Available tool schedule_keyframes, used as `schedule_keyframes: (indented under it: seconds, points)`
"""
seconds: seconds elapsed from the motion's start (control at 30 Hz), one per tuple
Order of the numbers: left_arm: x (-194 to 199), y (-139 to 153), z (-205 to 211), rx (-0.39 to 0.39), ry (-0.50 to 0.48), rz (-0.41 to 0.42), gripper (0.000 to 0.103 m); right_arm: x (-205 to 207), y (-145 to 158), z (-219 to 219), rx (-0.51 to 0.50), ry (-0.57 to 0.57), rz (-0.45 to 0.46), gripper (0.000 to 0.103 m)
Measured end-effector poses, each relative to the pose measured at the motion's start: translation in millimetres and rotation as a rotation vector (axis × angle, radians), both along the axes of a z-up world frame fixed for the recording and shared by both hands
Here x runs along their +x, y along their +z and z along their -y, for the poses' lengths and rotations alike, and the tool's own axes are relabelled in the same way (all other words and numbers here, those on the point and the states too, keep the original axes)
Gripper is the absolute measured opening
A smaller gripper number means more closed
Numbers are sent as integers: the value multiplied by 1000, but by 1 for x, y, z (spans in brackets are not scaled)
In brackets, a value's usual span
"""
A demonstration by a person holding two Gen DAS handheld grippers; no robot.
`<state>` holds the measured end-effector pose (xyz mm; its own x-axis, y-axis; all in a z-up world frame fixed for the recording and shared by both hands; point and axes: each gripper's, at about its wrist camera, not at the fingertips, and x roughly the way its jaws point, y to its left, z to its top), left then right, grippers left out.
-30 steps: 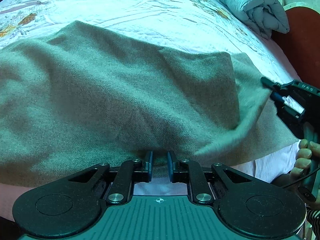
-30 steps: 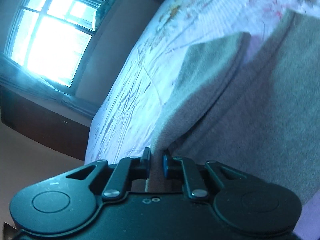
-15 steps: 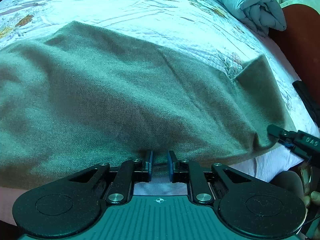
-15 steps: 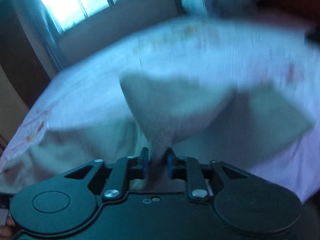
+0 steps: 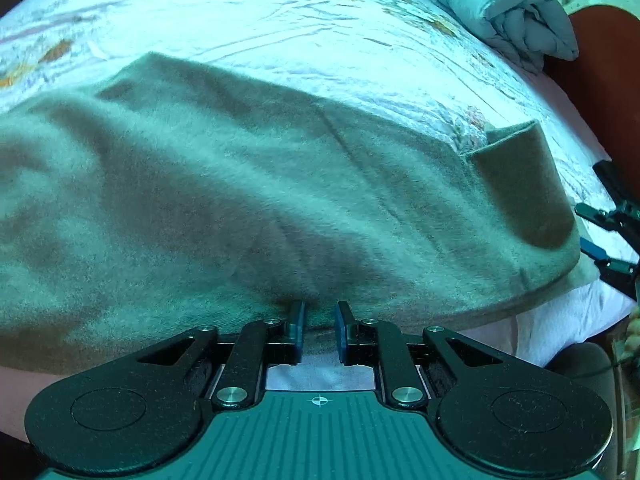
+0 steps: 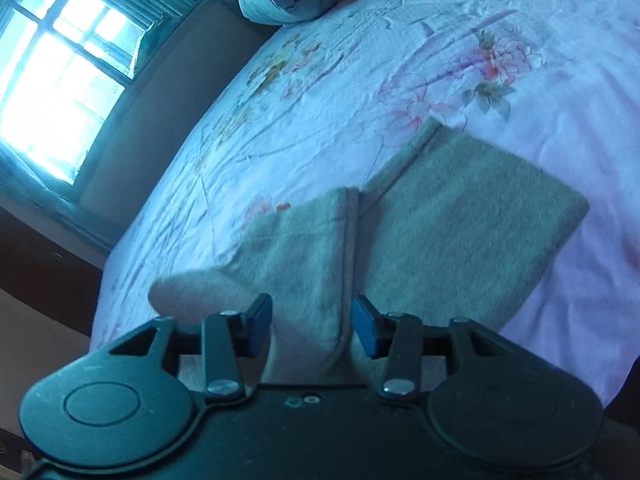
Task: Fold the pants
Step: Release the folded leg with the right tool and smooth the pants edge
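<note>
Grey-beige fleece pants (image 5: 240, 200) lie spread across the bed, one end folded over at the right (image 5: 520, 184). My left gripper (image 5: 319, 322) is shut on the pants' near edge, which is bunched between its blue pads. In the right wrist view the pants (image 6: 460, 220) lie on the sheet, and a hemmed leg end (image 6: 312, 240) droops between the fingers of my right gripper (image 6: 312, 320). Its jaws are opening and the pads stand off the cloth. The right gripper (image 5: 588, 232) also shows at the right edge of the left wrist view, just off the pants' corner.
A pink floral bedsheet (image 6: 320, 100) covers the bed. A rolled grey quilt (image 5: 508, 12) lies at the far right corner beside a red-brown piece of furniture (image 5: 600, 60). A bright window (image 6: 60, 72) is beyond the bed. A person's fingers (image 5: 634, 336) show at the right edge.
The right gripper swung the leg end out to the right, pulling the pants flatter, then parted its jaws off the cloth. The left gripper kept still with its hold.
</note>
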<state>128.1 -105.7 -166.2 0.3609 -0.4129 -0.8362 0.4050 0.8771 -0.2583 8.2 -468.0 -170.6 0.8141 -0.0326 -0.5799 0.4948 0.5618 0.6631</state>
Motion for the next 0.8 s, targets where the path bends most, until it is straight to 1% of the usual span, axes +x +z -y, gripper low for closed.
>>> schedule_keyframes:
  seconds: [0.03, 0.07, 0.1, 0.17, 0.23, 0.27, 0.33, 0.37, 0.4, 0.43, 0.47, 0.5, 0.57, 0.7, 0.8]
  points:
    - [-2, 2, 3, 0, -8, 12, 16, 1, 2, 4, -25, -11, -21, 47]
    - [-3, 4, 7, -9, -18, 16, 16, 2, 2, 11, -28, -28, -28, 47]
    - [-4, 5, 10, -20, -26, 13, 16, 3, 0, 17, -23, -38, -36, 46]
    - [-4, 5, 18, -29, -39, 0, 16, 15, -5, 24, -44, -22, -75, 44]
    - [-4, 4, 20, -25, -36, -2, 16, 26, -10, 28, -39, -19, -83, 43]
    - [-3, 3, 19, -25, -32, -8, 16, 32, -12, 30, -37, -16, -73, 42]
    - [-3, 3, 18, -26, -23, -15, 16, 46, -13, 31, -75, 5, -89, 31]
    - [-3, 3, 17, -25, -20, -17, 16, 52, -16, 32, -73, 12, -96, 20]
    - [-3, 2, 16, -25, -19, -18, 16, 56, -20, 34, -45, 23, -94, 7]
    - [-3, 2, 16, -25, -17, -20, 16, 59, -22, 33, -30, 30, -98, 6]
    - [-3, 2, 15, -25, -17, -20, 16, 58, -21, 31, -39, 34, -94, 1]
    - [-2, 1, 15, -25, -19, -20, 16, 55, -17, 27, -60, 41, -86, 0]
    - [-1, -1, 17, -24, -21, -21, 16, 43, -4, 20, -120, 19, -65, 0]
    - [-1, -1, 17, -24, -28, -17, 16, 9, 27, 15, -244, -70, 1, 0]
    - [-1, -1, 16, -32, -28, -18, 16, -19, 42, 13, -345, -135, 5, 0]
